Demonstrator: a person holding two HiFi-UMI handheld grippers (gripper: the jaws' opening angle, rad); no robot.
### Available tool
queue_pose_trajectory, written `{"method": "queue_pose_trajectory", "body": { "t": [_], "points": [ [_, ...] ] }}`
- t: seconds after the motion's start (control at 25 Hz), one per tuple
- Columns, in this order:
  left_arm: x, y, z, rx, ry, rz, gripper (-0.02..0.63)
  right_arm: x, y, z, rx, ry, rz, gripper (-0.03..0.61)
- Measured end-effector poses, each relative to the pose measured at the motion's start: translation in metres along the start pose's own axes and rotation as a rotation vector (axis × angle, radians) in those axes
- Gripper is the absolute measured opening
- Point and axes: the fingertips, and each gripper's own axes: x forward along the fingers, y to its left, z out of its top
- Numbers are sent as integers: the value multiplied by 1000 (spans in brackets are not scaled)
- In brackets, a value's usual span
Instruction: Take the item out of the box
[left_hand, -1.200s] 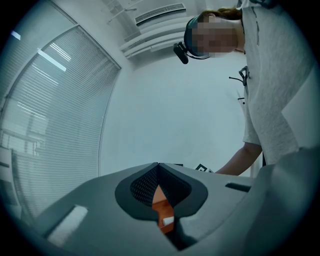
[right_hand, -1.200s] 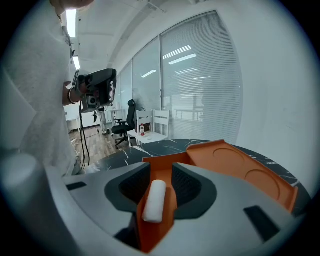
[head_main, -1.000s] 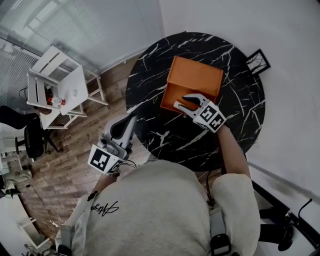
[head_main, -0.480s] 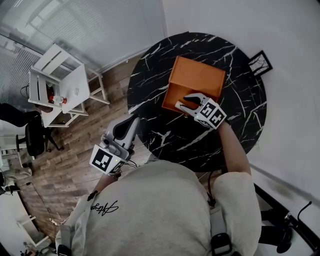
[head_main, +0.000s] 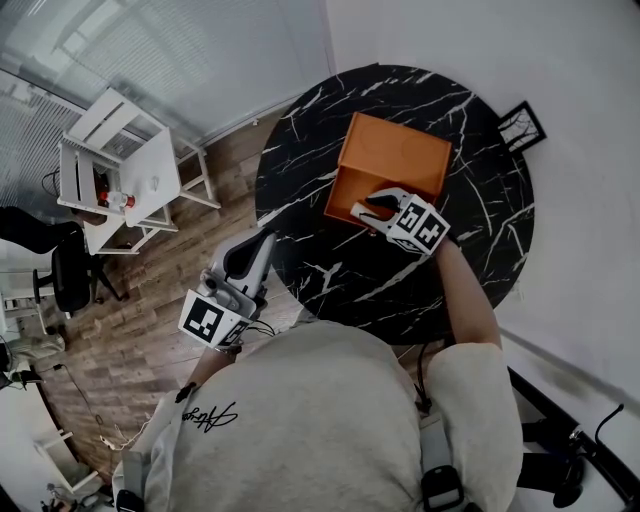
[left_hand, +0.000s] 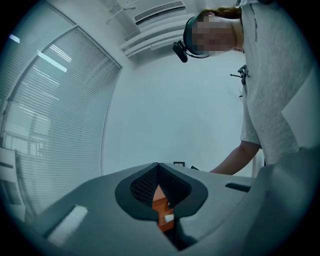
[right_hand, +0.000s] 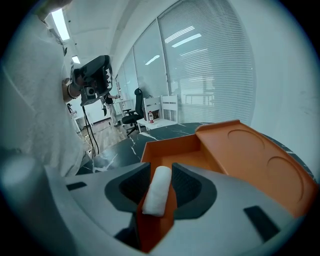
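An orange box (head_main: 392, 160) lies open on the round black marble table (head_main: 330, 275), tray toward me and lid behind it. My right gripper (head_main: 362, 208) is at the tray's near edge, shut on a small white roll (right_hand: 155, 192). In the right gripper view the roll stands between the jaws above the tray (right_hand: 175, 150), with the lid (right_hand: 250, 150) to the right. My left gripper (head_main: 260, 243) hangs off the table's left edge over the wooden floor. Its jaws (left_hand: 158, 169) meet at the tips and hold nothing.
A small black picture frame (head_main: 516, 124) stands at the table's far right edge. A white shelf unit (head_main: 112, 172) with a bottle and a black office chair (head_main: 62, 272) stand on the wooden floor to the left. A white wall is close behind the table.
My right gripper has shifted slightly up and toward the box with the white roll in it. The left gripper has stayed where it was.
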Motion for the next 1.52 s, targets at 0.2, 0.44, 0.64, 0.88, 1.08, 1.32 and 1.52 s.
{"method": "queue_pose_trajectory", "body": {
  "t": [0.2,0.44,0.64,0.88,1.08,1.32,1.52],
  "points": [
    [-1,0,-2,1,6,4,3,6,5,-6,-5,48,36,112],
    [-1,-1,-2,3,4,5,3,8,3,-10,-6,77,36,112],
    [-2,-1,-1,2,4,3,3,10,2,-13,-9,113,46,112],
    [-3,0,-1,0,3,8,3,14,0,-17,1,137,54,112],
    [-4,0,0,4,3,10,3,16,-1,-20,6,175,58,112],
    [-4,0,0,4,-3,13,3,18,-2,-24,22,199,61,112],
    [-4,0,0,9,-1,14,3,19,-3,-25,37,207,63,112]
  ]
}}
